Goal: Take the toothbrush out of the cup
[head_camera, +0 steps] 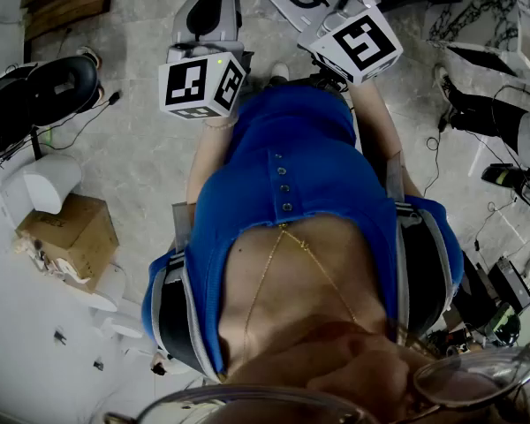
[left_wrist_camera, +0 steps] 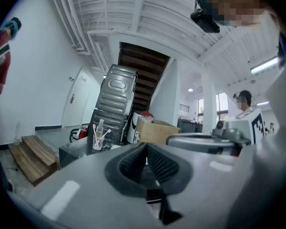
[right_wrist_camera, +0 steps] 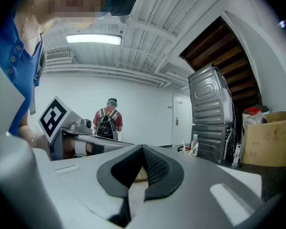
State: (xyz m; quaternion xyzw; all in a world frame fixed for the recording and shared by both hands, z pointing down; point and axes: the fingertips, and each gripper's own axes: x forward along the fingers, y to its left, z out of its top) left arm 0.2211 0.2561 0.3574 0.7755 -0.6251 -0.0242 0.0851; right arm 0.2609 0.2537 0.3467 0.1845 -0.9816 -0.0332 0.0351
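A: Toothbrush [left_wrist_camera: 107, 132] status?
B: Seen tilted in the clear cup [left_wrist_camera: 98, 142], a second brush [left_wrist_camera: 94, 129] beside it. Cup is set on the dark table [left_wrist_camera: 69, 152], away from its left corner; a small bottle [left_wrist_camera: 100, 126] stands close by, contact cannot be told. Cup and brushes are seen small and far off in both gripper views.
A: Grippers?
B: Both are held up in front of the person's blue garment [head_camera: 300, 157], well apart from the table. Left gripper [left_wrist_camera: 144, 146]: pads pressed together, nothing between them. Right gripper [right_wrist_camera: 143, 149]: pads pressed together as well, nothing pinched.
A: Surroundings?
B: A cardboard box [left_wrist_camera: 155, 130] is seen past the table's right end, and a grey ribbed panel [left_wrist_camera: 113, 97] is leaned behind it.
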